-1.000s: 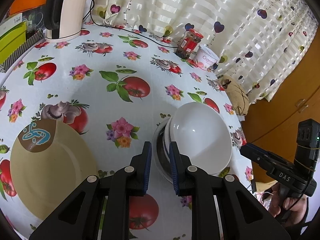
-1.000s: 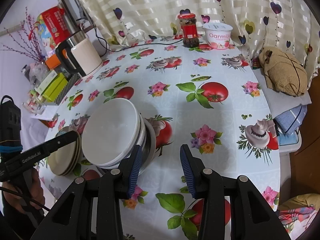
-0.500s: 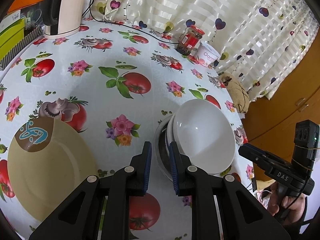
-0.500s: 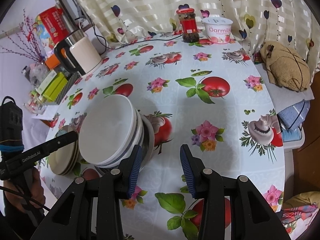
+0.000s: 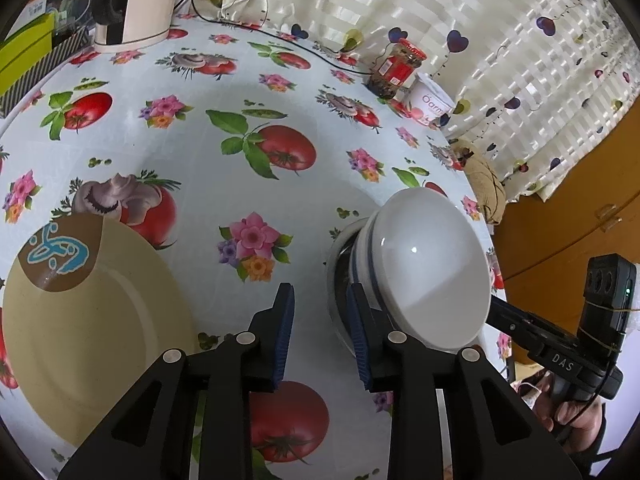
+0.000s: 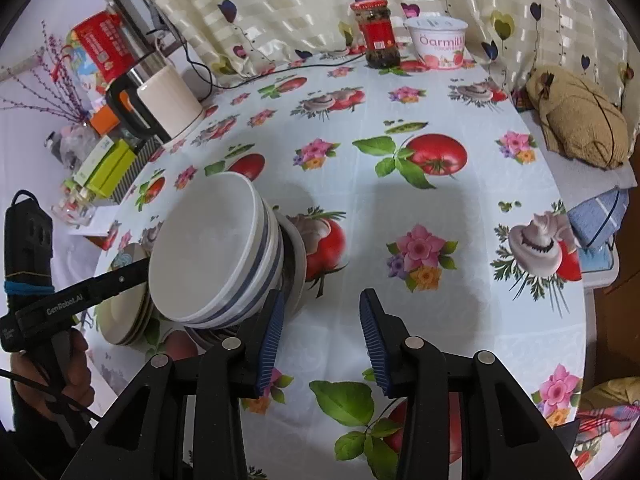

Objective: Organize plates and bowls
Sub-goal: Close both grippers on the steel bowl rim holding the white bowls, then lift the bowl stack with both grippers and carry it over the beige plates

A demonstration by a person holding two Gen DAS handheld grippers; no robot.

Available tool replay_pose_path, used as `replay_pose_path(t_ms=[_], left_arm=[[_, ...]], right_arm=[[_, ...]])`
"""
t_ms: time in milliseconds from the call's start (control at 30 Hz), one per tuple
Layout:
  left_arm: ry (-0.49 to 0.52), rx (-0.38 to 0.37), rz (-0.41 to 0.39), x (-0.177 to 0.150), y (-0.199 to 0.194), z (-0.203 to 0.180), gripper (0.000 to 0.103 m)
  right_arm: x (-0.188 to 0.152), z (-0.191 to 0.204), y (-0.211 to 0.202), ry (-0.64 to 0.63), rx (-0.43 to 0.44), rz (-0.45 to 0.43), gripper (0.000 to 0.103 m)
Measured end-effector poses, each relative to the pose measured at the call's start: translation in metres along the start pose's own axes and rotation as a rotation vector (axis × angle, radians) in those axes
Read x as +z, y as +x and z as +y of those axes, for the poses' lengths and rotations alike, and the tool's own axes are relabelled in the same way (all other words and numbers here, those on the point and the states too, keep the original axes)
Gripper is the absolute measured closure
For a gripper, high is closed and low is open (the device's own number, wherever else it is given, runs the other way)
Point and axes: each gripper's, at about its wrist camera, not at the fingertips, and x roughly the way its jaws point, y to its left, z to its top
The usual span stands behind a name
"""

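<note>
Bowls (image 6: 212, 248), white with blue bands, sit nested on the table (image 6: 460, 128) inside a wider dish, with stacked tan plates (image 5: 92, 320) just beside them on the left tool's side. The left tool (image 5: 320, 336) hovers between plates and bowls, its jaws opening with only tablecloth between them, the right-hand pad just beside the bowl stack. The right tool (image 6: 320, 340) hangs beside the bowls on the other side, jaws closing on nothing, unclenched.

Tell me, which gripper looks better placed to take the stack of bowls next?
Probably the left gripper: its jaws are opening right by the rim of the stacked bowls. The right gripper is empty, with the bowls off to its side.
</note>
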Motion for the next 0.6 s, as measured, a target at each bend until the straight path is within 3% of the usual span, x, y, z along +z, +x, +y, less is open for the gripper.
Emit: replay_pose_path(t_ms=[600], left_arm=[[-0.03,-0.053,0.081,-0.004,0.023,0.006,0.075]], right_arm=[[-0.001,0.002,0.029,0.034,0.093,0.071,0.073]])
